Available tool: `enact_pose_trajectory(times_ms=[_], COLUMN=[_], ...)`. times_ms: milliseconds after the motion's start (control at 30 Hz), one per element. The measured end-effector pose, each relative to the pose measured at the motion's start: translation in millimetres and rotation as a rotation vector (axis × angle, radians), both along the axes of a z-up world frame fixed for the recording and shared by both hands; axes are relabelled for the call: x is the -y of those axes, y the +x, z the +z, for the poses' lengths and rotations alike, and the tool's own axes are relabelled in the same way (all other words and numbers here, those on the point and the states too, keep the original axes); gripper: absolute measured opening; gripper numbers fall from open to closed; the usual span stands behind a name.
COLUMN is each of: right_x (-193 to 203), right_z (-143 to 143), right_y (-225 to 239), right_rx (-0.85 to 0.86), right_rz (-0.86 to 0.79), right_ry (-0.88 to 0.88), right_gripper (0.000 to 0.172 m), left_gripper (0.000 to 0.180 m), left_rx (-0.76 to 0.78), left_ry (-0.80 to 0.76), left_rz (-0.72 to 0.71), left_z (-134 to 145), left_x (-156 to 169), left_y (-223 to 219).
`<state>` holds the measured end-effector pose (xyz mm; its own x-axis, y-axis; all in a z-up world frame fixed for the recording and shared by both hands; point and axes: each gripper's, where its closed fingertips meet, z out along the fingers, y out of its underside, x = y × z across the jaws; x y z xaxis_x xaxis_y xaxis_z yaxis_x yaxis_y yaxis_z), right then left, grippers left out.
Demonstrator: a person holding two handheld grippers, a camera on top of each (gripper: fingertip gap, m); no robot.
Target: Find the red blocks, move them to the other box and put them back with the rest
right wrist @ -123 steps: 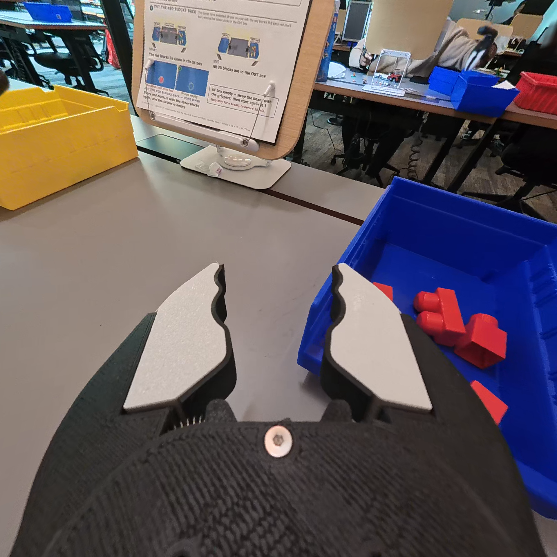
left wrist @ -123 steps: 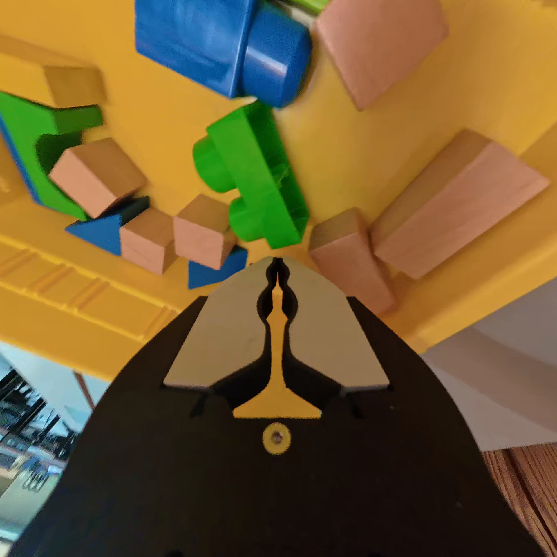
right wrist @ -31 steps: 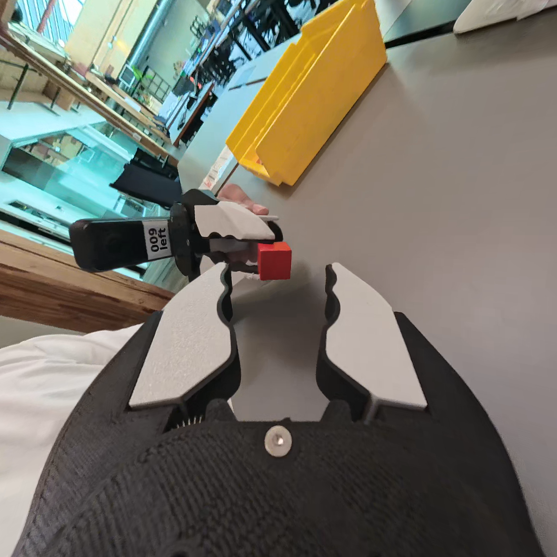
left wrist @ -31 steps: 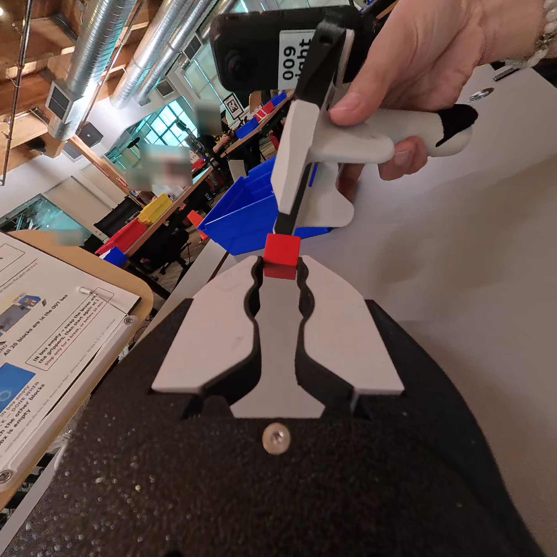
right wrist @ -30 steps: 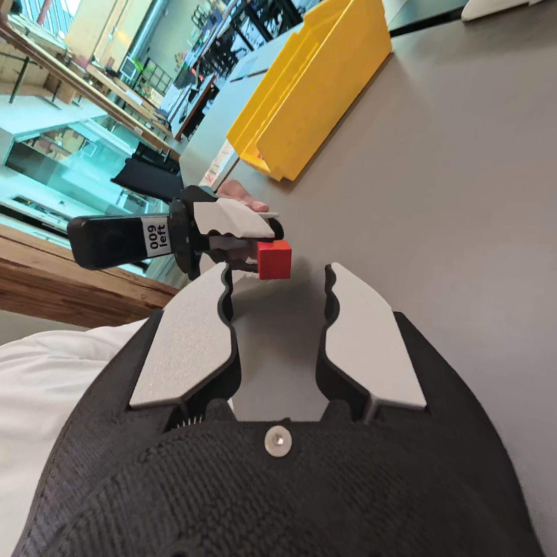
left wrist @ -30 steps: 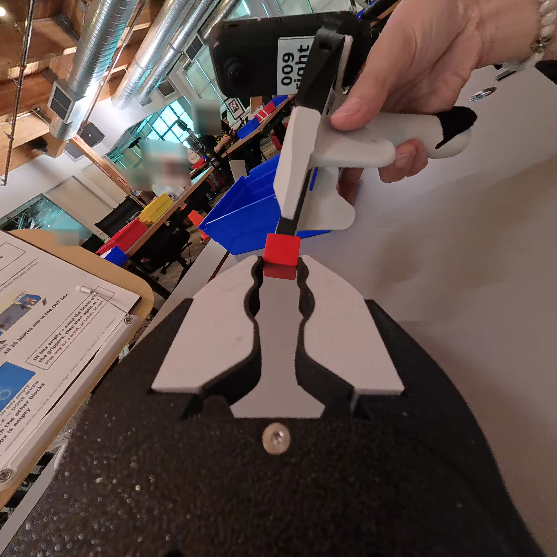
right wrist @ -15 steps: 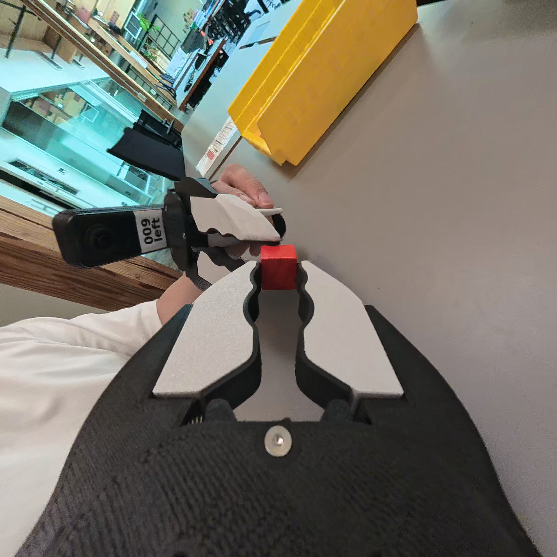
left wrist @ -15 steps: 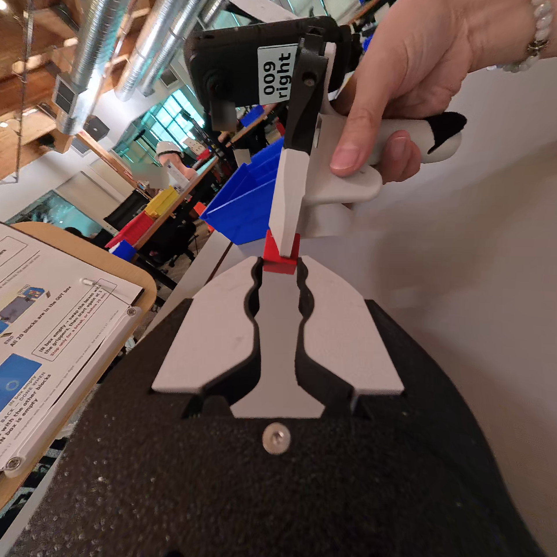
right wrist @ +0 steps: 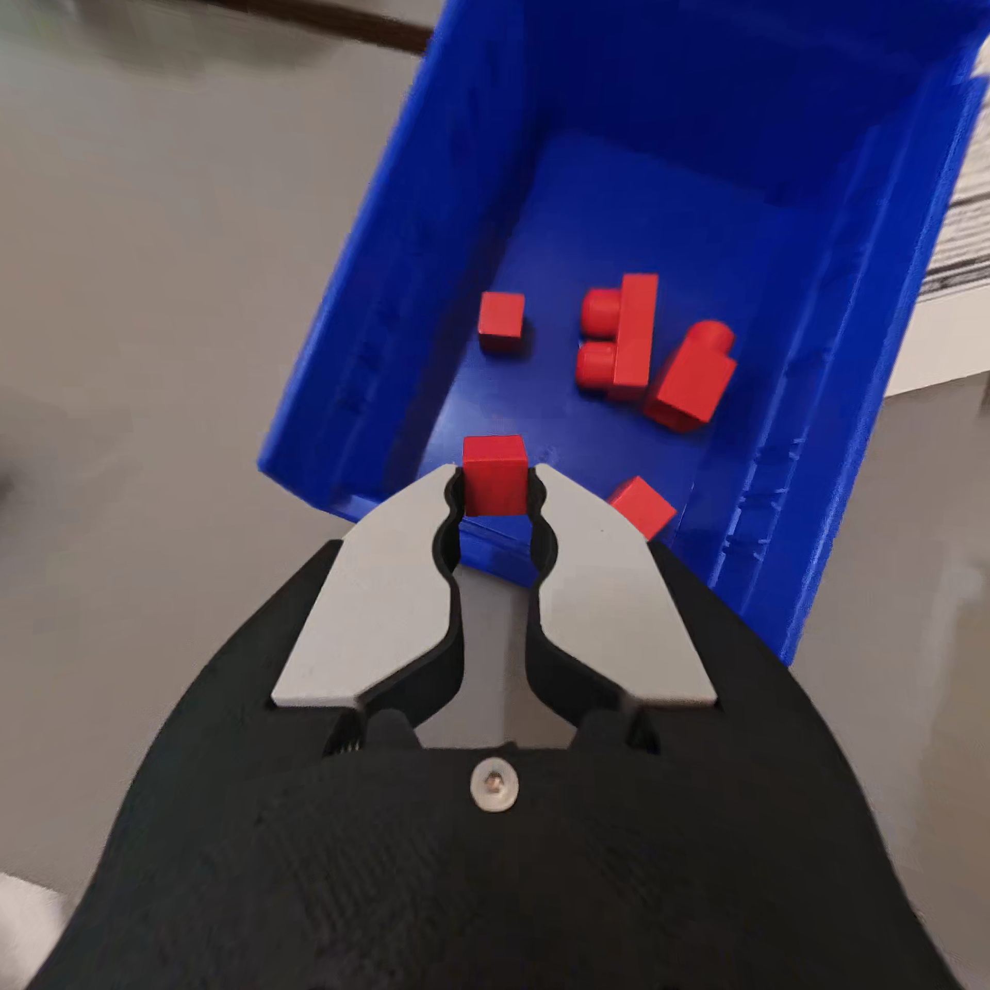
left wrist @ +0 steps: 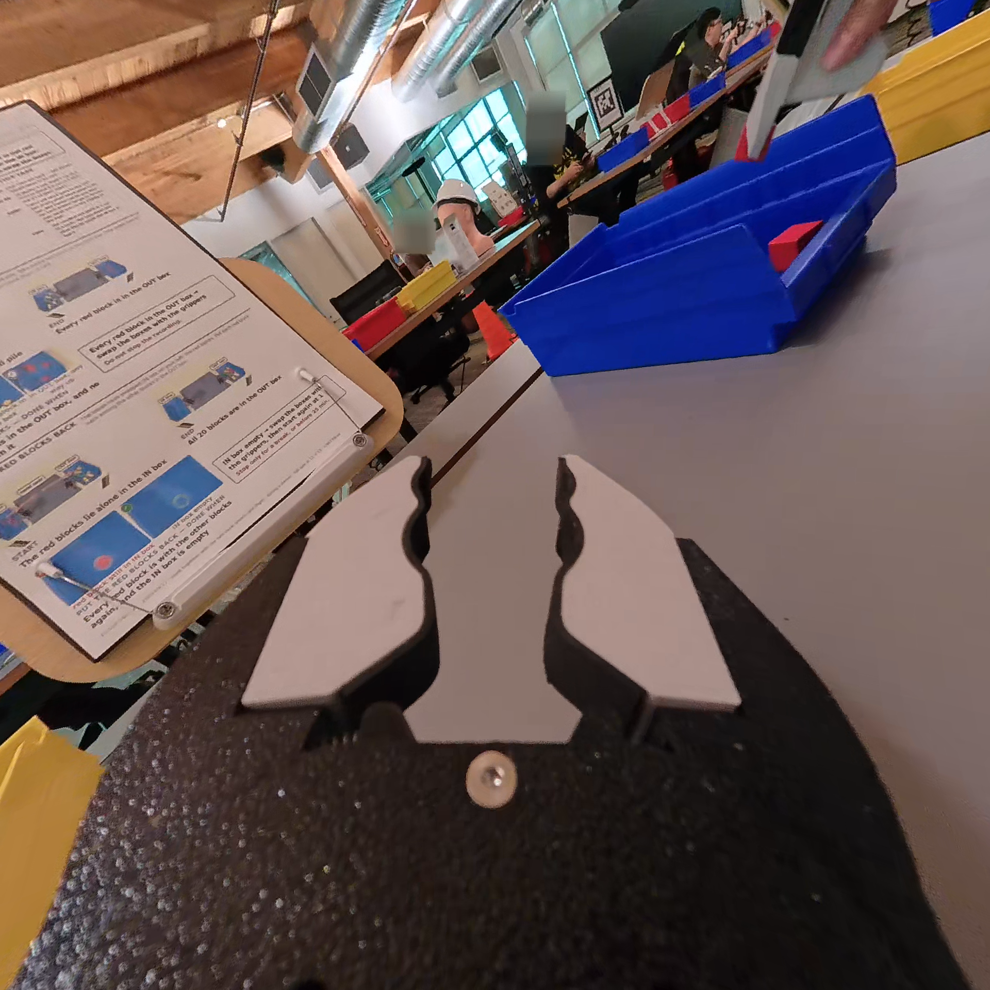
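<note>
My right gripper is shut on a small red cube and holds it above the near end of the blue box. Several red blocks lie in that box, among them a small cube, a two-stud brick, a one-stud brick and a block near the front wall. My left gripper is open and empty over the grey table. In the left wrist view the blue box stands at the far right with a red block in it. The right gripper's finger, with a bit of red at its tip, hangs above that box.
An instruction sheet on a wooden stand stands left of my left gripper. A corner of a yellow bin shows at the lower left, and another yellow bin lies behind the blue box. Other work tables and people are in the background.
The red cube passed from my left gripper to my right one: the right shut on it, then the left opened. The right carried it over the blue box. The left swung away.
</note>
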<state>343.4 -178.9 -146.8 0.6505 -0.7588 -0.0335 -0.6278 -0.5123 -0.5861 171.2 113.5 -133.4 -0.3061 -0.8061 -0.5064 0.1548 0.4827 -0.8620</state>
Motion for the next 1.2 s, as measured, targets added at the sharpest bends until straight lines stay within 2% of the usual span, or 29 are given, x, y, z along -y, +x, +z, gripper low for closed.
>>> enact_pose_trajectory(times_ms=[200,267,300,467,600,733,900,967,1033,1100,1200], right_x=[-2.9,-0.7,0.8,-3.8,-12.6,-20.0,-9.2,4.4,16.2,23.5,38.3], right_z=[-31.8,-27.7,-18.1,36.8,62.7,78.3,71.4,61.3,51.4,47.2,53.1], right_y=[15.4,25.0,31.2,19.1,-17.0,-45.6,-45.6,-37.8,-29.6,-26.9,-26.7], right_rx=[-0.048,0.006,0.067,0.309,0.522,0.734,0.78,0.776,0.753,0.715,0.769], right_rz=[-0.003,-0.027,-0.052,-0.058,-0.022,0.014,-0.007,-0.06,-0.106,-0.1,-0.134], right_ry=[-0.045,-0.059,-0.041,0.164,0.288,0.378,0.364,0.355,0.359,0.329,0.295], right_gripper=[0.025,0.065,0.076,0.076,0.075,0.075,0.087,0.09,0.09,0.094,0.093], left_gripper=[0.044,0.046,0.046,0.047,0.048,0.053,0.061,0.063,0.066,0.07,0.075], left_rx=[-0.027,-0.024,-0.016,-0.075,-0.155,-0.186,-0.284,-0.331,-0.383,-0.417,-0.487], left_ry=[0.034,0.011,-0.004,-0.064,-0.157,-0.223,-0.389,-0.441,-0.409,-0.341,-0.311], left_rz=[0.022,0.031,0.042,0.054,0.04,0.079,0.097,0.077,0.048,0.021,-0.013], left_z=[-10.2,-10.8,-9.8,-14.0,-19.4,-22.9,-31.0,-24.7,-14.7,0.9,24.3], left_x=[-1.9,-2.2,-3.7,-9.8,-9.7,-14.1,-16.5,-4.2,17.6,46.0,94.1], left_y=[3.6,4.8,5.6,8.2,9.7,13.1,24.3,32.3,42.6,57.2,86.8])
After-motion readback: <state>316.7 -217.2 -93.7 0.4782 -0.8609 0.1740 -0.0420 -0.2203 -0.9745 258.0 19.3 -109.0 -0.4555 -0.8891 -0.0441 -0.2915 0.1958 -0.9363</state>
